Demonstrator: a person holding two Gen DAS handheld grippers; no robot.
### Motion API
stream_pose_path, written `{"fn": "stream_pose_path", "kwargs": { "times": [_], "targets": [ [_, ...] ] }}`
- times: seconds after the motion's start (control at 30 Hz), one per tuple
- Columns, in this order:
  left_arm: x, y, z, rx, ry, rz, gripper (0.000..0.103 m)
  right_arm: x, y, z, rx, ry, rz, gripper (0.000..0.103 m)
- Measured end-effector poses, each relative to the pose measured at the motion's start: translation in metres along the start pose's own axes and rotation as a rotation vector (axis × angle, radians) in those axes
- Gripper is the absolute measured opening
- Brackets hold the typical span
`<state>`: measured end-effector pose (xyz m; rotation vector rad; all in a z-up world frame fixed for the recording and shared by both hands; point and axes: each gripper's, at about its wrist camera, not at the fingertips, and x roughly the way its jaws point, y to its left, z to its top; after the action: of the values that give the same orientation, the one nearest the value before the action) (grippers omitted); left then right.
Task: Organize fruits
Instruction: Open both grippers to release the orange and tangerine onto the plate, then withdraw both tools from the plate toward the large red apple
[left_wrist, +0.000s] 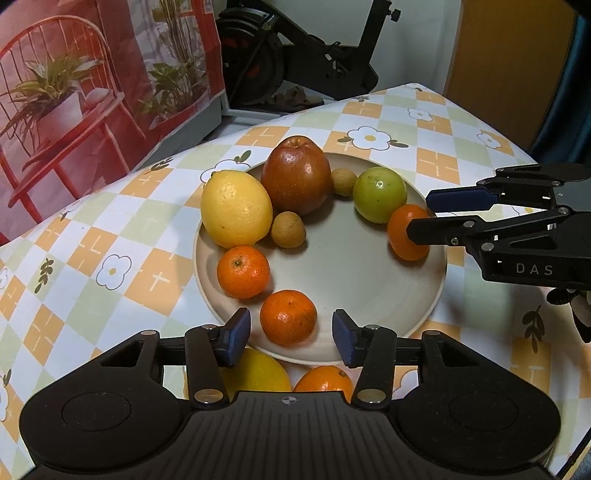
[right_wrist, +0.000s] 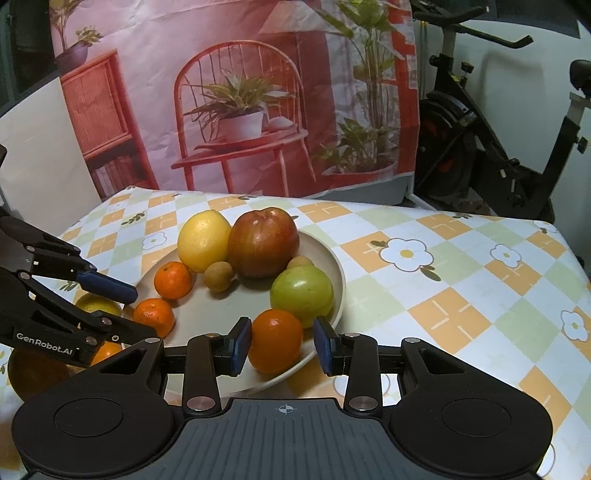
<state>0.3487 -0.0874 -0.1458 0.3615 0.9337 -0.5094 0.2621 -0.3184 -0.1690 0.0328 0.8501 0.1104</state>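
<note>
A beige plate (left_wrist: 369, 280) on the checked tablecloth holds a lemon (left_wrist: 236, 208), a red apple (left_wrist: 297, 175), a green fruit (left_wrist: 380, 194), two small brown fruits (left_wrist: 288, 230) and three mandarins. My left gripper (left_wrist: 291, 339) is open around the front mandarin (left_wrist: 288, 317), with gaps on both sides. My right gripper (right_wrist: 283, 343) reaches in at the plate's right rim. Another mandarin (right_wrist: 275, 341) lies between its pads; the left pad meets it and a gap shows on the right. The third mandarin (left_wrist: 243, 271) lies beside the lemon.
Off the plate, under my left gripper, lie a yellow fruit (left_wrist: 255, 371) and an orange (left_wrist: 325, 378). A printed backdrop (right_wrist: 236, 103) stands behind the table. An exercise bike (right_wrist: 491, 140) is at the far right. Bare tablecloth (right_wrist: 461, 295) stretches right of the plate.
</note>
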Motion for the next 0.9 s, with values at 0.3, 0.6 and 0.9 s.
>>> {"fn": "stream_pose_path", "kwargs": {
  "times": [0.3,0.6,0.9],
  "targets": [
    [-0.014,0.002,-0.003,-0.014,-0.02,0.014,0.052,-0.011,0.004,0.001,-0.005,-0.014,-0.006,0.034],
    [-0.031,0.006,-0.01,-0.032,-0.046,0.029,0.053,-0.028,0.011,0.0,-0.003,-0.03,-0.008,0.034],
    [-0.056,0.02,-0.024,-0.084,-0.081,0.044,0.053,-0.044,0.025,-0.006,0.001,-0.039,0.0,0.034]
  ]
}}
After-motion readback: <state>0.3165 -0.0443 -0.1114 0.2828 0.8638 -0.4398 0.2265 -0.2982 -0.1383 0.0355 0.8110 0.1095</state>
